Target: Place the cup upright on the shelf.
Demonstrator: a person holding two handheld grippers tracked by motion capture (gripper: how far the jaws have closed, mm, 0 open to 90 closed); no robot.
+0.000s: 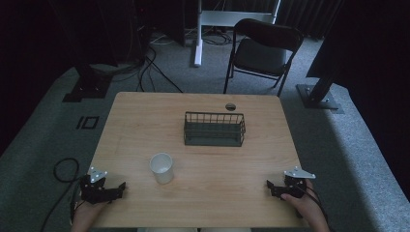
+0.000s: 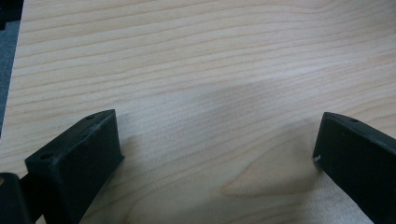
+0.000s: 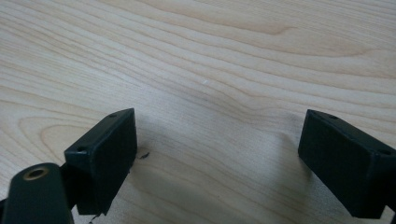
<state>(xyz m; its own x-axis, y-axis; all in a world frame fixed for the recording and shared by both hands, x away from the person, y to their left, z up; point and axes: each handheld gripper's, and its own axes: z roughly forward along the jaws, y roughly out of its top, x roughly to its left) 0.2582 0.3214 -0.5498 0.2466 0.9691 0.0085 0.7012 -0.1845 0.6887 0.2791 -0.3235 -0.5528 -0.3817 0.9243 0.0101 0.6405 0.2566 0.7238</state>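
Note:
A white plastic cup (image 1: pixel 161 167) stands upright on the wooden table (image 1: pixel 145 121), left of centre. Behind it, toward the far edge, sits a dark wire basket (image 1: pixel 214 129) with nothing visible inside. My left gripper (image 1: pixel 121 187) rests at the table's near left corner, pointing right, a hand's width from the cup. In the left gripper view its jaws stand wide apart over bare wood, left gripper (image 2: pixel 217 140) open. My right gripper (image 1: pixel 269 185) lies at the near right, pointing left. Its jaws are also spread over bare wood, right gripper (image 3: pixel 217 140) open.
A small round grommet hole (image 1: pixel 230 107) is set near the table's far edge. A black folding chair (image 1: pixel 261 50) stands on the carpet beyond the table. Cables (image 1: pixel 63 169) trail on the floor at the left.

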